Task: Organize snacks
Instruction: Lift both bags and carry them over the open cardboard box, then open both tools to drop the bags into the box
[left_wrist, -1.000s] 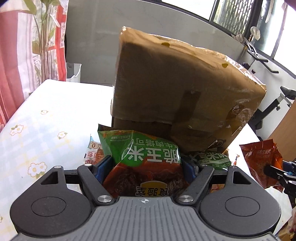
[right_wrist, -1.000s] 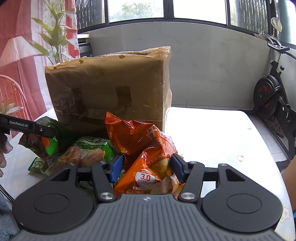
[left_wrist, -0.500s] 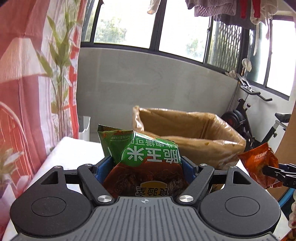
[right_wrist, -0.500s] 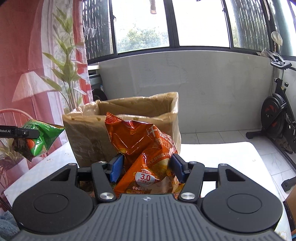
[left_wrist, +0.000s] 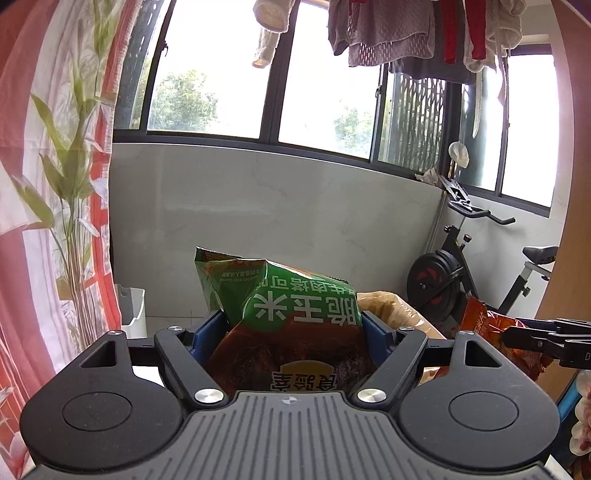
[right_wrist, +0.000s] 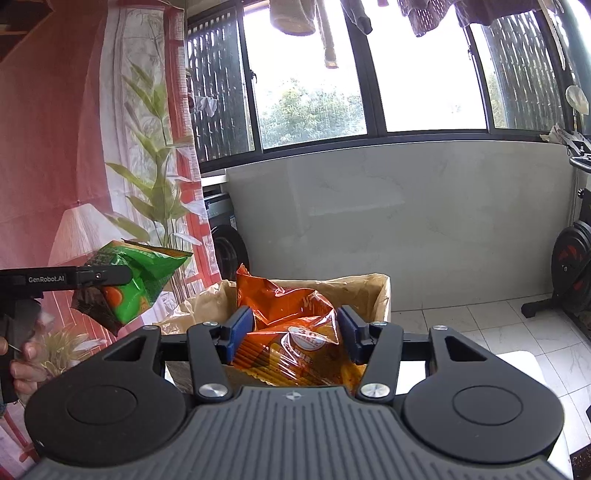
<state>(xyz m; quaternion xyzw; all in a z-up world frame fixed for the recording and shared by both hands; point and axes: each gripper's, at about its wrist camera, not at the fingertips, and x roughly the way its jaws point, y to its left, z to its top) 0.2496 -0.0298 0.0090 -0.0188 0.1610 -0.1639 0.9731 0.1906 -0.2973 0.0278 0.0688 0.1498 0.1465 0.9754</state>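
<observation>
Two crinkly foil packets, green packet (left_wrist: 295, 314) and orange packet (right_wrist: 291, 332), above papery box (right_wrist: 365, 291).

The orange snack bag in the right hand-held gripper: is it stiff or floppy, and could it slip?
The orange snack bag is probably floppy: its foil creases between the closing pads of the right hand-held gripper. It looks light and air-filled. The glossy film may slip.

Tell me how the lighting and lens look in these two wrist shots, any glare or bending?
Left wrist view: the windows are blown out white behind the green snack bag, and the wooden edge at right bows with fisheye curvature. Right wrist view: the same backlight washes out the glass; the orange snack bag shows shiny highlights, and the curtain looks hazy.
</observation>
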